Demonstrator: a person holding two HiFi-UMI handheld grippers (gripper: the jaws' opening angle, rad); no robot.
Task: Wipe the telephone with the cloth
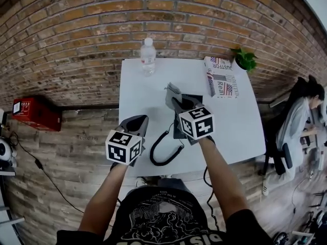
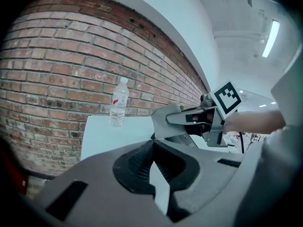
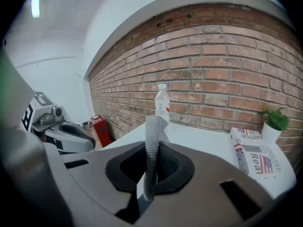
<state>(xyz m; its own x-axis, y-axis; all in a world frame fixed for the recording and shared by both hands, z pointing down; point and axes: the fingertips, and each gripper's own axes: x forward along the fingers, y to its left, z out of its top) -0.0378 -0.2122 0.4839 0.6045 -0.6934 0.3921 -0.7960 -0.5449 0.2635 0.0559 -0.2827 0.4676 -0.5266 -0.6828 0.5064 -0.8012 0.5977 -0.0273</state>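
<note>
A black telephone lies mid-table on the white table, mostly hidden under my right gripper. Its coiled cord loops toward the front edge. The right gripper is shut on a grey cloth, which stands up between the jaws as a narrow strip and hangs just above the phone's far end. In the left gripper view the cloth sticks out of the right gripper's tip over the phone. My left gripper hovers left of the phone near the table's front, shut with nothing held.
A clear water bottle stands at the table's back edge. A printed box and a small green plant sit at the back right. A brick wall runs behind. A red box is on the floor at left; a person sits at far right.
</note>
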